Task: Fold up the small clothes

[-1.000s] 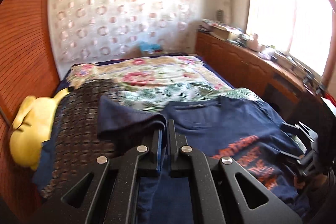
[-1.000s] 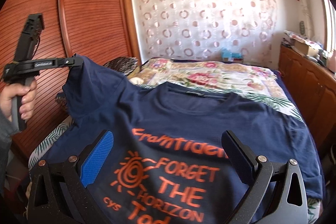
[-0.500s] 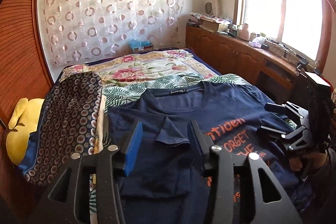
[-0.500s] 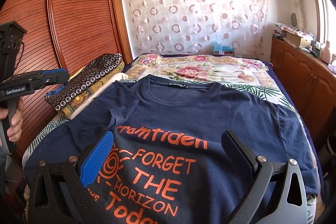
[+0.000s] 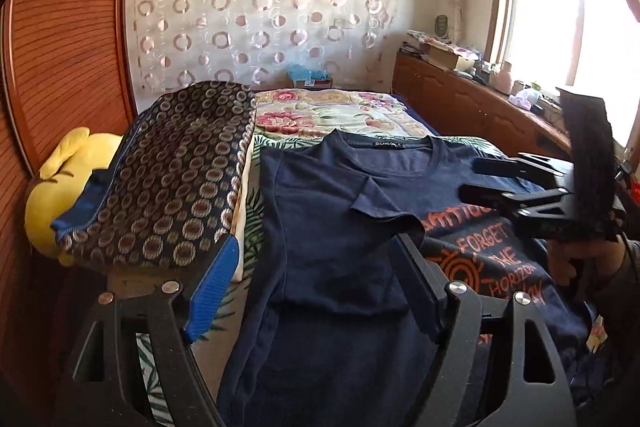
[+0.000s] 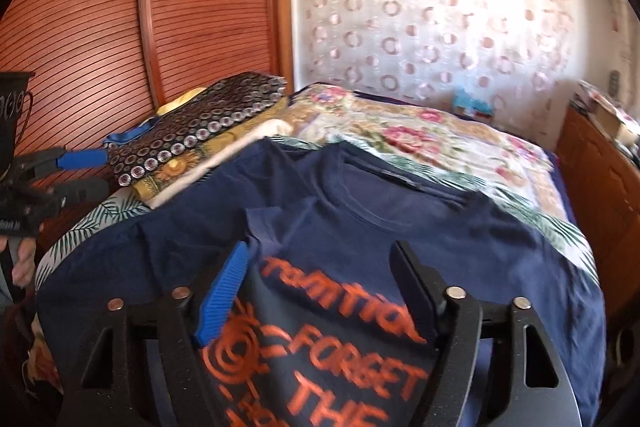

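A navy T-shirt (image 5: 332, 227) with orange print lies face up on the bed, its left sleeve and side folded in over the chest. My left gripper (image 5: 316, 267) hovers low over that folded side. Its jaws are opening and nothing sits between the pads. In the right wrist view the left gripper (image 6: 88, 175) stands off the shirt's left edge, held by a hand. My right gripper (image 6: 320, 267) hangs over the printed chest of the T-shirt (image 6: 460, 247). Its jaws are closing and the pads press on nothing. From the left wrist view the right gripper (image 5: 472, 179) reaches in from the right.
A folded stack topped by ring-patterned cloth (image 5: 180, 167) lies left of the shirt, with a yellow plush toy (image 5: 60, 187) beyond it. A slatted wooden wardrobe (image 6: 120, 27) lines the left side. A wooden cabinet (image 5: 472, 107) runs along the right. The floral bedspread (image 5: 332, 111) stretches behind.
The left gripper let go of the sleeve, which now lies folded over the chest, then opened wide and sank back. The right gripper slid left over the print and its jaws narrowed.
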{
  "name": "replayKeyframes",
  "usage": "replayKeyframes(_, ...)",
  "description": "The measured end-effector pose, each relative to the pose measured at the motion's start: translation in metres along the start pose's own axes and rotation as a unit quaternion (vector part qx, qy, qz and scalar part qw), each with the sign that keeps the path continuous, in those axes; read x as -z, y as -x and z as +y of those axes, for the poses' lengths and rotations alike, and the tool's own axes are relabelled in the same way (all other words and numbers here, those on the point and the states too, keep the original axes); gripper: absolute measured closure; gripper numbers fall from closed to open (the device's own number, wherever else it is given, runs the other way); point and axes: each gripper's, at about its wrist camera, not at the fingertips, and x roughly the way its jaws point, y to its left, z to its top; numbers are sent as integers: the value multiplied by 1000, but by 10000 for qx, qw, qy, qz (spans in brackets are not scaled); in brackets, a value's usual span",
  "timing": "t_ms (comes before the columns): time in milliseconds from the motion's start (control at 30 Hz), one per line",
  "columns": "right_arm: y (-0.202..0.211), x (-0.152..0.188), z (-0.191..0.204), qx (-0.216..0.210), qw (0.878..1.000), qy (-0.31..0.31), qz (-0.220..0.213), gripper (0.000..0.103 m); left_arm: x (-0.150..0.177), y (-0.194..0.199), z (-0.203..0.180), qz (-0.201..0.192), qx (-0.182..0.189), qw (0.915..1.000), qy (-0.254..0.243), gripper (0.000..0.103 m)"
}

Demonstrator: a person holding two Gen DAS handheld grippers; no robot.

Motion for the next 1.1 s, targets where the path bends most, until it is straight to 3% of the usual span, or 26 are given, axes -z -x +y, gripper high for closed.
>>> replayKeyframes(200,-67,-20,10,-247,9977,343,525,48,19,-4,12,105,-91,9996,240,24)
replayKeyframes(333,-103,-28,4,-600,9931,160,996,49,28,-10,12,243,-64,9993,289,24)
replayKeyframes(433,-119,-32,0,-555,9915,82,1172,53,32,-12,9,296,-18,9992,285,24)
replayKeyframes(600,-130,-34,3,-513,9895,399,1291,60,36,-16,1,333,30,9992,209,24)
replayKeyframes(933,-121,-39,25,-210,9928,569,1036,60,42,-30,-8,490,5,9987,136,24)
replayKeyframes(1067,-122,-34,35,-422,9905,686,1112,60,44,-31,-7,507,23,9986,161,24)
replayKeyframes(1100,-126,-32,36,-471,9890,740,1189,73,45,-31,-7,519,16,9985,163,24)
